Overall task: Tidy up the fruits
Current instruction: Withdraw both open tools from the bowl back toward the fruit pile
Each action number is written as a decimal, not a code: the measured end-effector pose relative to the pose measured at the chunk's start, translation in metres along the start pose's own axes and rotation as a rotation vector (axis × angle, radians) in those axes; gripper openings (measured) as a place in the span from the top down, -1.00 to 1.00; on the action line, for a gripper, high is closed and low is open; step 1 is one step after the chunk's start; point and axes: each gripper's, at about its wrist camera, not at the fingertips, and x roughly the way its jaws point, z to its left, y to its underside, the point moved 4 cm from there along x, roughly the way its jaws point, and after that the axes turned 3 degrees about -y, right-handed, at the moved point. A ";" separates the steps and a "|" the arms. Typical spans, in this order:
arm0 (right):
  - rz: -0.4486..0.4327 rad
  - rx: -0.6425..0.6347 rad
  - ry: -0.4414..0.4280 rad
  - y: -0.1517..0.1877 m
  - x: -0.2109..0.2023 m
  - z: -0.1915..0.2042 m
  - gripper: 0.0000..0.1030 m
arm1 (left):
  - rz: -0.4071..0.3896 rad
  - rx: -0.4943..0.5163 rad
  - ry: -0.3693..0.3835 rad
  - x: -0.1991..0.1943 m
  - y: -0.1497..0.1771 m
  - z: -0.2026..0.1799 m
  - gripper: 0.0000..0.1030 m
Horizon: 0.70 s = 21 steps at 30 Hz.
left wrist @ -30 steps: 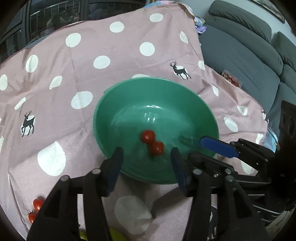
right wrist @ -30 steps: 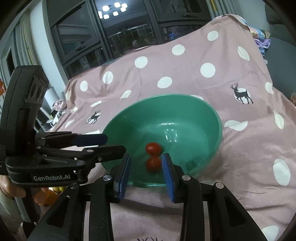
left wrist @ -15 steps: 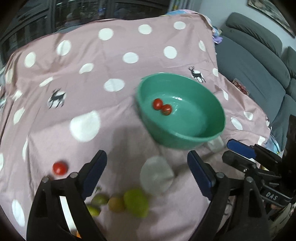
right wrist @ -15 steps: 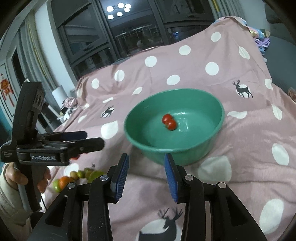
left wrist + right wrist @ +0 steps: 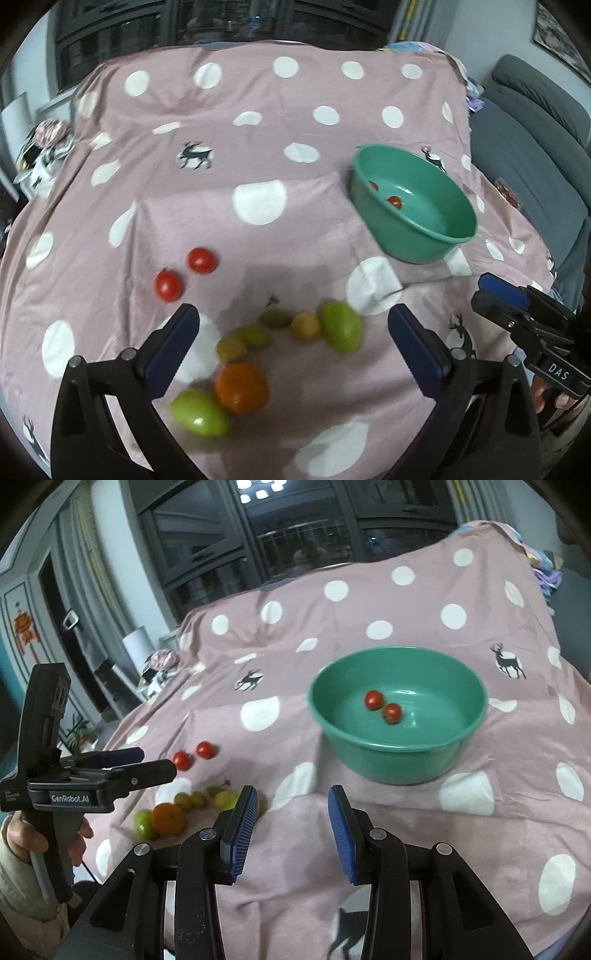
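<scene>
A green bowl [image 5: 439, 243] [image 5: 399, 764] on the pink dotted cloth holds two red cherry tomatoes [image 5: 382, 706]. Two more red tomatoes [image 5: 184, 273] [image 5: 194, 755] lie on the cloth to its left. Below them lies a cluster of green and yellow fruits [image 5: 295, 326] with an orange [image 5: 242, 387] [image 5: 168, 818]. My left gripper [image 5: 291, 345] is wide open and empty, hovering over the cluster. My right gripper [image 5: 291, 827] is open and empty, in front of the bowl; it also shows in the left wrist view [image 5: 517, 306].
A grey sofa [image 5: 535, 147] runs along the right side of the cloth-covered table [image 5: 258, 110]. Dark windows [image 5: 295, 535] stand behind. Clutter [image 5: 162, 668] lies past the table's far left edge.
Both grippers have pulled back from the bowl. The left one swung left over the fruit cluster and opened wider. The right one drew back and opened a little more.
</scene>
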 end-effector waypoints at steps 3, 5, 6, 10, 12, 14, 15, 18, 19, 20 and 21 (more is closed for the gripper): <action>0.011 -0.023 -0.012 0.001 0.002 0.013 0.21 | -0.004 -0.027 -0.008 -0.006 0.007 0.012 -0.99; 0.020 -0.039 -0.017 0.002 0.004 0.021 0.13 | -0.006 -0.041 -0.010 -0.010 0.012 0.018 -0.99; 0.022 -0.044 -0.019 0.002 0.005 0.024 0.04 | -0.006 -0.045 -0.011 -0.011 0.013 0.020 -0.99; 0.033 -0.068 -0.028 0.002 0.007 0.037 -0.02 | -0.008 -0.072 -0.012 -0.016 0.020 0.031 -0.99; 0.041 -0.077 -0.030 0.002 0.009 0.042 -0.10 | -0.008 -0.092 -0.015 -0.017 0.023 0.038 -0.99; 0.047 -0.081 -0.025 0.003 0.011 0.046 -0.27 | -0.008 -0.121 -0.022 -0.019 0.026 0.046 -0.99; 0.048 -0.081 -0.021 0.003 0.011 0.048 -0.38 | -0.009 -0.131 -0.023 -0.020 0.027 0.049 -0.99; 0.048 -0.084 -0.025 0.002 0.010 0.053 -0.41 | -0.014 -0.163 -0.027 -0.024 0.030 0.060 -0.99; 0.049 -0.084 -0.028 0.001 0.011 0.054 -0.42 | -0.016 -0.172 -0.025 -0.026 0.031 0.063 -0.99; 0.050 -0.085 -0.031 0.001 0.011 0.057 -0.43 | -0.018 -0.186 -0.019 -0.028 0.033 0.067 -0.99; 0.050 -0.087 -0.032 0.000 0.011 0.058 -0.44 | -0.017 -0.200 -0.009 -0.030 0.034 0.071 -0.99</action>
